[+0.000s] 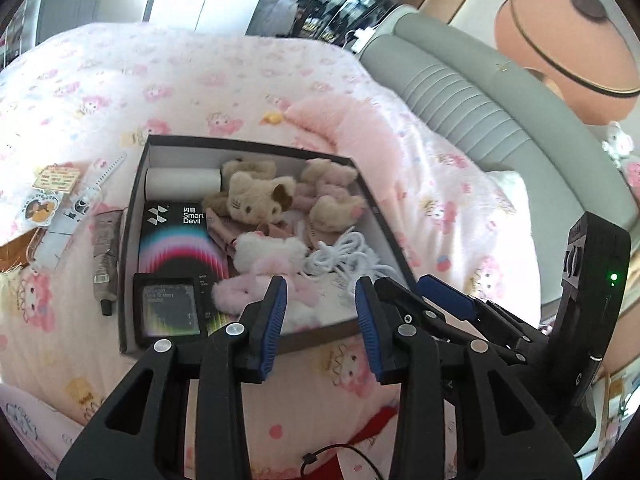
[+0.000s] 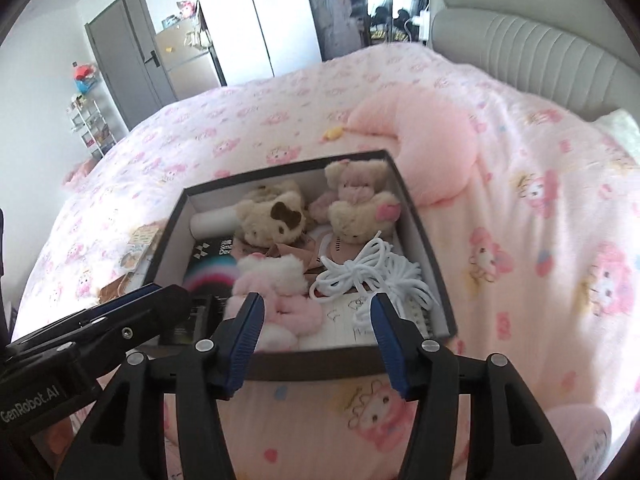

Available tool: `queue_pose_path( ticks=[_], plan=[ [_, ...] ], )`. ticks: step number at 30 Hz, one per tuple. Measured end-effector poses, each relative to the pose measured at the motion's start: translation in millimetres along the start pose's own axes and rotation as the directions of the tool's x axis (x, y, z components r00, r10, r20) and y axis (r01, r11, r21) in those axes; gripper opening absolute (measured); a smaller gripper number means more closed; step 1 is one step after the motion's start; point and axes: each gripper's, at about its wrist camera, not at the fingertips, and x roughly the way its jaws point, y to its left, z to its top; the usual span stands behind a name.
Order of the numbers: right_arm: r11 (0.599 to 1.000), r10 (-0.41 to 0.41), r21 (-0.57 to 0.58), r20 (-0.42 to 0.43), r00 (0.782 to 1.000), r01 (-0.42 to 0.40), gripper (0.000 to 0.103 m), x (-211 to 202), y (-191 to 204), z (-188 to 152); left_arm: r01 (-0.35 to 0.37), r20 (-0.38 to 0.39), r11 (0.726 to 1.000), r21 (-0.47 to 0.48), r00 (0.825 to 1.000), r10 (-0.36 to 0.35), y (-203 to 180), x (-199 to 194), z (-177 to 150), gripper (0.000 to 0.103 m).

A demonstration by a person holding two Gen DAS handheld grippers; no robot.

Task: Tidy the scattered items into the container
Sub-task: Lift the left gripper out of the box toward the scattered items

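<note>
Left wrist view: the left gripper (image 1: 321,322) hangs open and empty before the dark box (image 1: 376,216) holding plush toys (image 1: 260,200), white cord (image 1: 348,256) and a black packet (image 1: 176,236); a tube (image 1: 106,256) lies left, outside. Right wrist view: the right gripper (image 2: 316,340), wide and empty, faces that box (image 2: 420,220); a pink cushion (image 2: 432,148) lies beyond.

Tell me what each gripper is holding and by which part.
Nothing is held. The left gripper and right gripper both stand open and empty above the box.
</note>
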Motion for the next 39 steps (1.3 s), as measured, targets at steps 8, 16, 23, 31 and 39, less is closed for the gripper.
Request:
queue_pose_path(
  ticks=[8, 16, 23, 31, 39],
  plan=[
    [1.0, 0.004, 0.002, 0.031, 1.0, -0.004, 0.051, -36, 22, -17, -0.018, 0.035, 1.0, 0.025, 0.999, 0.017, -2, -28, -16, 0.036],
    [0.997, 0.024, -0.078, -0.02, 1.0, -0.026, 0.045, -24, 70, -27, -0.085, 0.031, 0.996, -0.035, 0.996, 0.086, 43, -46, -24, 0.034],
    [0.976, 0.137, -0.159, -0.083, 0.987, -0.149, 0.04, 8, 138, -17, -0.125, 0.093, 0.977, -0.174, 0.985, 0.143, 114, -78, -23, 0.033],
    [0.929, 0.306, -0.133, -0.242, 0.921, -0.344, 0.04, 73, 213, -13, -0.193, 0.094, 0.888, -0.417, 0.963, 0.253, 213, -87, -37, 0.034],
    [0.934, 0.293, -0.109, -0.314, 0.903, -0.341, 0.044, 151, 271, -15, -0.252, -0.044, 0.706, -0.661, 0.953, 0.298, 329, -44, -28, 0.034]
  ],
)
